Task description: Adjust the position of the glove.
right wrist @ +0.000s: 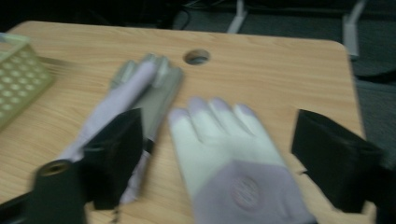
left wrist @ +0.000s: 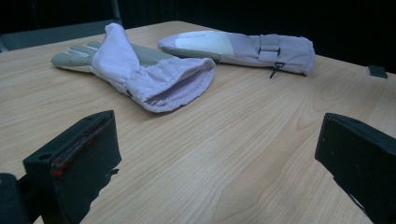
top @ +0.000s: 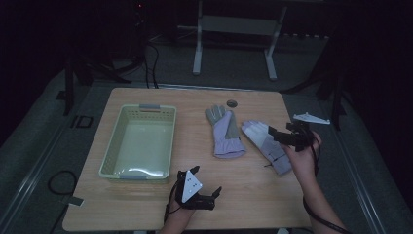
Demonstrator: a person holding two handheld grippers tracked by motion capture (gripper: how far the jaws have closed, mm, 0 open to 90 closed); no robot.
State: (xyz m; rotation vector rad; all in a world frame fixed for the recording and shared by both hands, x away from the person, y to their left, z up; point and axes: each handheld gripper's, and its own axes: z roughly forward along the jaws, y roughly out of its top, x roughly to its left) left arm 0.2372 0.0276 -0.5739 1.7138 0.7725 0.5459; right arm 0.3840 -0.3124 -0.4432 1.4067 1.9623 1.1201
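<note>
Two lilac winter gloves lie on the wooden table (top: 146,100). One glove (top: 225,132) (left wrist: 140,70) (right wrist: 135,93) has grey fingers, and its open cuff faces me. The other glove (top: 265,139) (left wrist: 243,46) (right wrist: 224,144) has a white palm and lies to its right. My right gripper (top: 275,135) (right wrist: 224,154) hovers open just over this glove, with one jaw on each side of the palm and nothing held. My left gripper (top: 207,179) (left wrist: 210,154) stands open near the table's front edge. It faces the gloves from a distance, with bare wood between its jaws.
A pale green plastic basket (top: 109,146) (right wrist: 18,84) stands empty on the left half of the table. A round cable hole (top: 232,103) (right wrist: 196,56) sits near the far edge. A white frame (top: 234,44) stands on the dark floor beyond the table.
</note>
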